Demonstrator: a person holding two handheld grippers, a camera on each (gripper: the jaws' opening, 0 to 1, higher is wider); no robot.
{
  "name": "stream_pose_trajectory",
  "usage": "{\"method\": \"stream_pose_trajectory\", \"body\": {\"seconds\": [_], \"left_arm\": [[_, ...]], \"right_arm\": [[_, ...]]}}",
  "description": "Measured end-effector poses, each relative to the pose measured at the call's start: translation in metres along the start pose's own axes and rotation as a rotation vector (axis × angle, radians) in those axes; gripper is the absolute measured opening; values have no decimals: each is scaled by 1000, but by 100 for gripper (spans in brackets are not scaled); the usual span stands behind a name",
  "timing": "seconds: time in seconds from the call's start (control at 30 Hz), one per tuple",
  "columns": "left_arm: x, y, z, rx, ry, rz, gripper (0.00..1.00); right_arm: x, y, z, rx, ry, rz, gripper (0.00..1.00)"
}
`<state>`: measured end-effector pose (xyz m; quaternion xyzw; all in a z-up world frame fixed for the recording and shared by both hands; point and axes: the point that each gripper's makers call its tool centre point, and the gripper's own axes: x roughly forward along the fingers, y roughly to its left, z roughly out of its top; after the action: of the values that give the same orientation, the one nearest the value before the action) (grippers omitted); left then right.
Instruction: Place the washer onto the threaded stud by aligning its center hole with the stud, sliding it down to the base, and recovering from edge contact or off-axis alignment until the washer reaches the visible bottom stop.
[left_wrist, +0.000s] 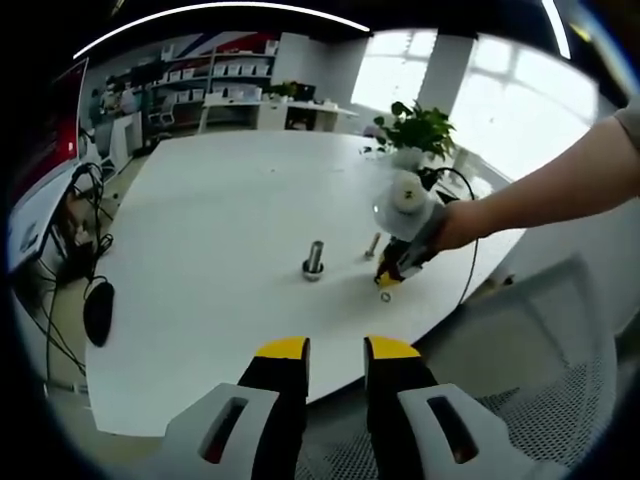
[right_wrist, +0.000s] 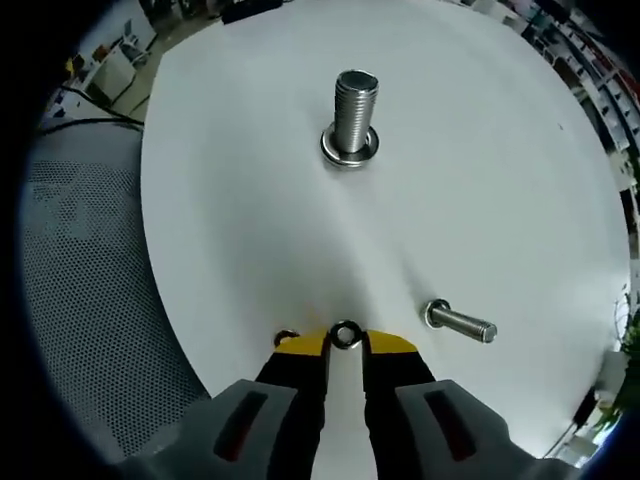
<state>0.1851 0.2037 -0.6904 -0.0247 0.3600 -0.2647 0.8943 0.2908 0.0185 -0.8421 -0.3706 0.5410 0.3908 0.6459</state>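
Your right tongs (right_wrist: 345, 345) pinch the small steel ring washer (right_wrist: 346, 334) near the white counter's (right_wrist: 250, 150) edge. Left tongs (left_wrist: 336, 350) hang open. Level its hole over the upright threaded steel stud (right_wrist: 355, 110) before lowering.

White table (right_wrist: 250, 200) (upright stud (right_wrist: 355, 110), fallen bolt (right_wrist: 460, 322), washers (right_wrist: 345, 335))

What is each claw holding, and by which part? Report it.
The right claw pinches the washer at its rim, between its tips, low over the table. The left claw is open and holds nothing.
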Motion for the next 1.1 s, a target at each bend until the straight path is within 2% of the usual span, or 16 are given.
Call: {"method": "stream_pose_trajectory", "body": {"seconds": [0.17, 0.43, 0.67, 1.1], "left_arm": [[1, -2, -1, 8, 7, -10, 19], [1, -1, -1, 4, 7, -8, 19], [1, -2, -2, -4, 8, -9, 19], [1, -6, -2, 11, 10, -31, 18]], "right_arm": [[1, -2, 0, 46, 7, 10, 15], [3, 0, 2, 0, 83, -53, 15], [3, -1, 1, 16, 135, -43, 15], [3, -1, 0, 65, 108, -62, 14]]}}
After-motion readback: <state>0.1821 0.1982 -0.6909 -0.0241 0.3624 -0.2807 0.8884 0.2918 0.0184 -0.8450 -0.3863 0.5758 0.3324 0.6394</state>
